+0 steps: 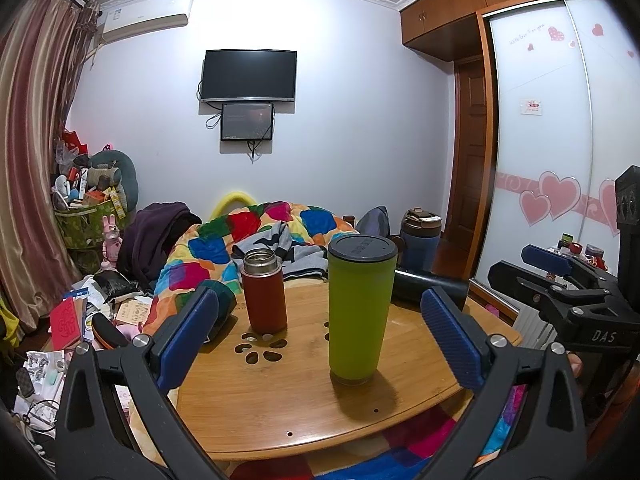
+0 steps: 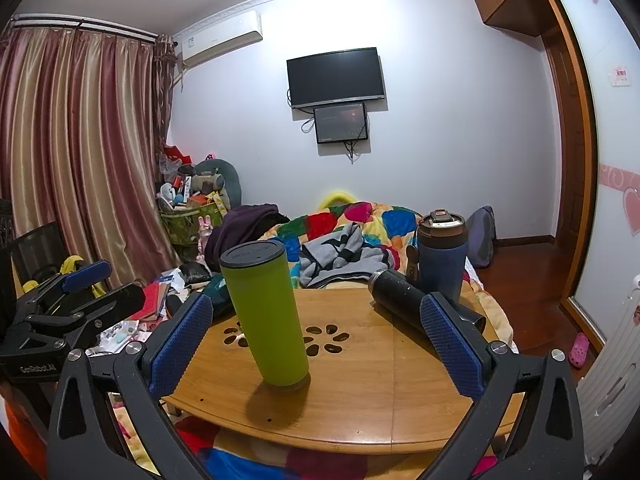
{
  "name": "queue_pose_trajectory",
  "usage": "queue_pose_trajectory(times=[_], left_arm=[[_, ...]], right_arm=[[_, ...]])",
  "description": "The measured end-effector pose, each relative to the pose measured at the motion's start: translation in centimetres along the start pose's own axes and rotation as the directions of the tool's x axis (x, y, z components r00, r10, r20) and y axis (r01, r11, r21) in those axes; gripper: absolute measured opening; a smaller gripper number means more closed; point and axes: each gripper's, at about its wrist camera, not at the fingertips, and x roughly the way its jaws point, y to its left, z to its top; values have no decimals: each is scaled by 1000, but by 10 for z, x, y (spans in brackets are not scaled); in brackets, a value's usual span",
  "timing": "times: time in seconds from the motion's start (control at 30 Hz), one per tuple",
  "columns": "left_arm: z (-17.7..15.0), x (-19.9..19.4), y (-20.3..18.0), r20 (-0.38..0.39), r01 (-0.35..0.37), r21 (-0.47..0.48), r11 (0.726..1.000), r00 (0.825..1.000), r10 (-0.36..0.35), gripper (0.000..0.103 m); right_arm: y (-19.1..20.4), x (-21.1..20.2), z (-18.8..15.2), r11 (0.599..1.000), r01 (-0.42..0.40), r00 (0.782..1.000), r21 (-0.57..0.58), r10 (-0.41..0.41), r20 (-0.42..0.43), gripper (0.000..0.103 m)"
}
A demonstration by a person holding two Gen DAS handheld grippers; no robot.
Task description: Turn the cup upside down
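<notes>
A tall green cup (image 1: 358, 312) with a dark lid stands upright on the round wooden table (image 1: 304, 408). It also shows in the right wrist view (image 2: 266, 312). My left gripper (image 1: 320, 336) is open and empty, its blue pads either side of the table, short of the cup. My right gripper (image 2: 316, 340) is open and empty, with the cup between and beyond its pads, nearer the left pad. The right gripper also shows at the right of the left wrist view (image 1: 560, 272).
A red flask (image 1: 265, 290) with a steel neck stands left of the green cup. A black bottle (image 2: 416, 304) lies on its side at the table's back right, next to an upright blue mug (image 2: 442, 256). A colourful quilt (image 1: 248, 236) lies behind the table.
</notes>
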Motion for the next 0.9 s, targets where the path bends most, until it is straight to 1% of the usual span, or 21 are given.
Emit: queue_pose_trajectory(times=[0.7,0.9], left_arm=[[-3,0,3,-2,10,-4,1000,1000,-10,103],[-3,-1,0,7,13,7,1000,1000,-13,103]], right_arm=[[1,0,2,1000,-1,1000,-7,1,3,103],[1,0,2,1000,-1,1000,-6,1,2,103]])
